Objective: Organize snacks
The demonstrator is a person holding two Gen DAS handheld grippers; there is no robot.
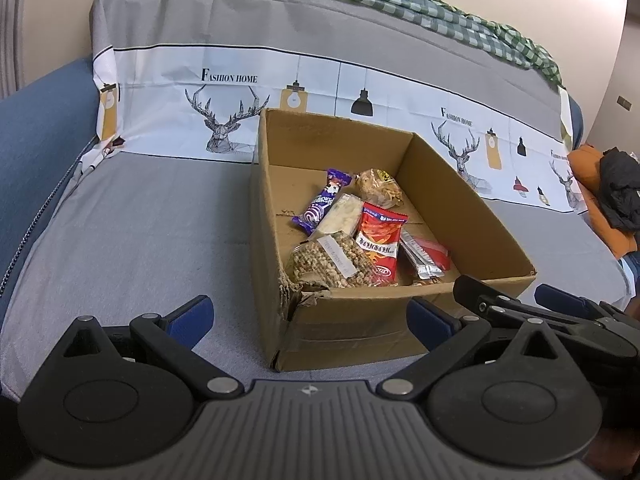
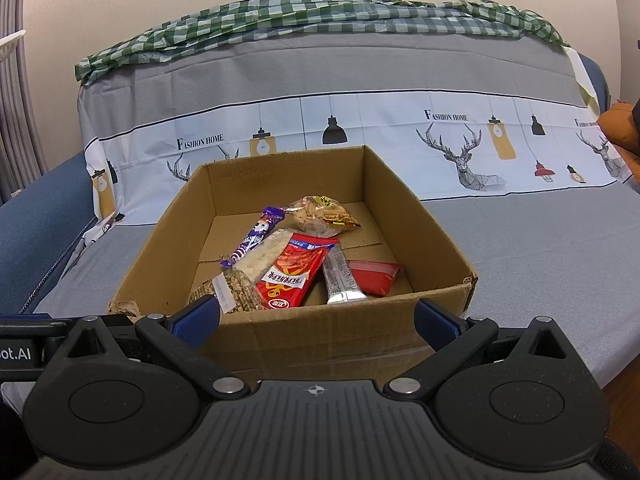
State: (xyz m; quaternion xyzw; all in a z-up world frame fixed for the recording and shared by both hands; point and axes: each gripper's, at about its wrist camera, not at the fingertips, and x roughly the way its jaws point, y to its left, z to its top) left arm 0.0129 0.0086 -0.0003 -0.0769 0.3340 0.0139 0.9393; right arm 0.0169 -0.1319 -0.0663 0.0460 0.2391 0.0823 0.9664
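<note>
An open cardboard box [image 1: 460,208] [image 2: 420,224] stands on the grey-covered sofa seat. It holds several snacks: a purple wrapper [image 1: 324,202] [image 2: 256,236], a clear bag of yellow crackers [image 1: 378,186] [image 2: 320,214], a red packet [image 1: 378,246] [image 2: 294,274], a clear bag of brown nuggets [image 1: 332,262] [image 2: 236,290], a silver bar [image 1: 420,258] [image 2: 340,276] and a flat red pack [image 2: 374,276]. My left gripper [image 1: 310,316] is open and empty in front of the box's near left corner. My right gripper [image 2: 318,318] is open and empty before the box's near wall; it also shows in the left wrist view [image 1: 520,304].
The sofa's backrest is draped in a grey and white deer-print cover [image 2: 460,148] with a green checked cloth [image 2: 320,16] on top. A blue armrest [image 1: 36,140] stands at the left. An orange cushion with dark clothing [image 1: 616,196] lies at the right.
</note>
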